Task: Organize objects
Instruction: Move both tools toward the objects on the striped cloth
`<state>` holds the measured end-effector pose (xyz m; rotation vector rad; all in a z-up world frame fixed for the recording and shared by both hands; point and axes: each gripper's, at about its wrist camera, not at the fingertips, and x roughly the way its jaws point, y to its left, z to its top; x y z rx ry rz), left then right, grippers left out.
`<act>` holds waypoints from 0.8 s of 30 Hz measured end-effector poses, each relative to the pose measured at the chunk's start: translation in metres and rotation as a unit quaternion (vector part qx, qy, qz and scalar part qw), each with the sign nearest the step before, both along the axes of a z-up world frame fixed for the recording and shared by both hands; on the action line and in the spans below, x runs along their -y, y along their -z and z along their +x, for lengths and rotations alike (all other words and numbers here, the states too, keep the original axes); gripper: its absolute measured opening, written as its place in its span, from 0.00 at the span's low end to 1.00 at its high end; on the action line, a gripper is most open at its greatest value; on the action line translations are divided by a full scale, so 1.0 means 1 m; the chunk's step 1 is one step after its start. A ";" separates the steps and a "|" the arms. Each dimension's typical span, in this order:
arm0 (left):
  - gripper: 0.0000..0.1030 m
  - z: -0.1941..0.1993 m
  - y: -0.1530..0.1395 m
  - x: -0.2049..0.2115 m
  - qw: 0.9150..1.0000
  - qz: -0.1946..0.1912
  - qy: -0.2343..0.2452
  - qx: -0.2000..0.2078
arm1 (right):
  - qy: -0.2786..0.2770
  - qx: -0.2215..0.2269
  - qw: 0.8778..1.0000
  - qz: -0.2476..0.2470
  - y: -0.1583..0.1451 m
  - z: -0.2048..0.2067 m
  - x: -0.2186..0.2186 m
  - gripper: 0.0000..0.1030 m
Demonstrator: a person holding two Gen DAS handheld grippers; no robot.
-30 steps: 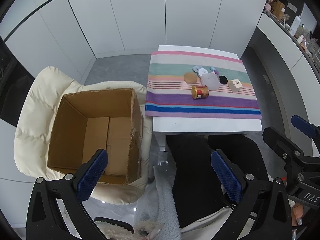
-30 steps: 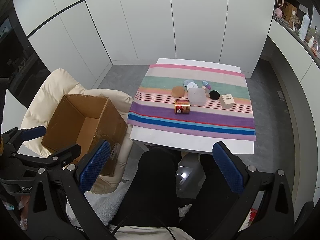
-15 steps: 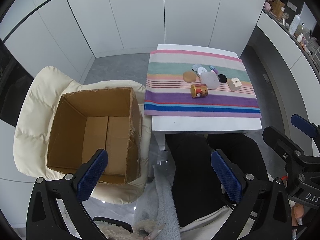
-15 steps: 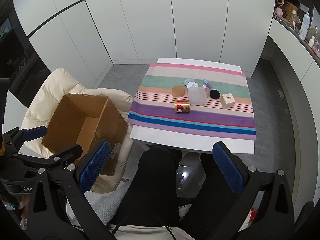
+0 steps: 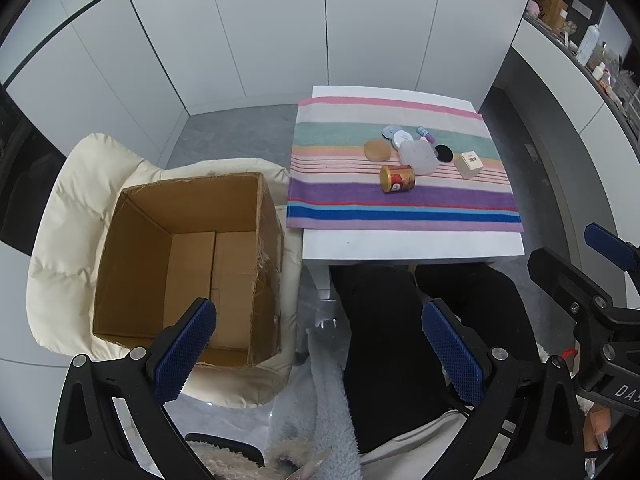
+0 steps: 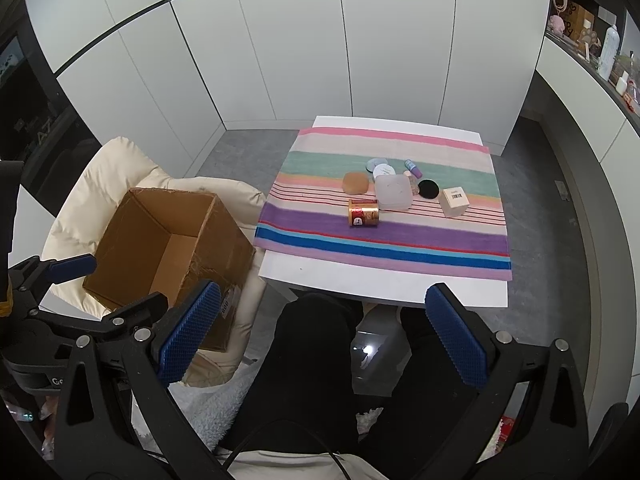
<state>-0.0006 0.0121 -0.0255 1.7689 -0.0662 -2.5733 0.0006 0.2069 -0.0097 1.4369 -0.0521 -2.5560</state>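
Several small items lie on a striped cloth [image 5: 404, 200] [image 6: 384, 240] over a white table: a gold and red can [image 5: 397, 178] [image 6: 363, 212] on its side, a tan oval piece [image 5: 377, 149] [image 6: 355, 183], a frosted square container [image 5: 418, 157] [image 6: 393, 193], a black disc [image 5: 444, 153] [image 6: 428, 189], a small cream box [image 5: 469, 164] [image 6: 453, 201] and round white lids [image 5: 401, 136]. An empty cardboard box [image 5: 188, 264] [image 6: 164, 240] sits on a cream chair. My left gripper [image 5: 320, 344] and my right gripper [image 6: 324, 328] hang open above a person's lap, far from the items.
The cream padded chair [image 5: 72, 216] stands left of the white table [image 5: 412, 242]. White cabinet doors [image 5: 280, 28] close the back. A counter with bottles [image 5: 592, 48] runs along the right. The person's dark-trousered legs [image 5: 400, 320] reach under the table's near edge.
Both views have shifted slightly; the table and box sit a little differently in frame. Both grippers stay open and hold nothing.
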 end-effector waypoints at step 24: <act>1.00 -0.012 0.010 -0.006 1.000 0.005 0.000 0.007 | -0.002 -0.008 1.000 0.017 0.004 -0.007 -0.006 1.00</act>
